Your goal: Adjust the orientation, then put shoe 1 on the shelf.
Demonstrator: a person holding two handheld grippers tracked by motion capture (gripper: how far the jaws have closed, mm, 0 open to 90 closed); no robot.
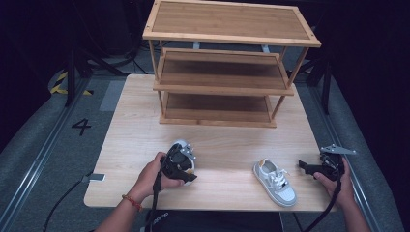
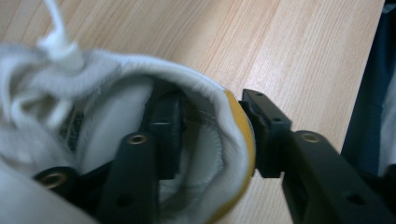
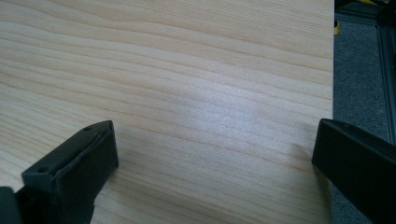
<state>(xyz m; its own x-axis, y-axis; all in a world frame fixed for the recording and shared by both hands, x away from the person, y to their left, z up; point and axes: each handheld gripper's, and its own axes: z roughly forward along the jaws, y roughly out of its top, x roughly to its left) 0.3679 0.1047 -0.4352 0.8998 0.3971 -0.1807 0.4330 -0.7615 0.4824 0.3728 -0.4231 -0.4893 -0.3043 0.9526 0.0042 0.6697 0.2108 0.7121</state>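
Left tool (image 1: 186,164): clamped on the heel collar of a white sneaker (image 1: 182,147). In the left gripper view, one black jaw sits inside the shoe against the padded fabric lining; the other presses from outside on the mustard-yellow heel tab (image 2: 243,140). The sneaker's (image 2: 107,107) white laces lie loosely tied beyond the jaws. The shoe rests on the counter (image 1: 217,145), its toe pointing away from the tool.

Right tool (image 1: 305,166): jaws spread wide, nothing between them; in the right gripper view, bare pale wood grain with a soft sheen lies beyond its jaws (image 3: 210,140).

Second sneaker (image 1: 275,182): white and grey, yellow heel tab, laced; flat on its sole just beside the right tool's jaw tips, not touching.

Three-tier bamboo shoe rack (image 1: 227,63): rectangular framed shelves on slim round posts, standing well beyond both tools.
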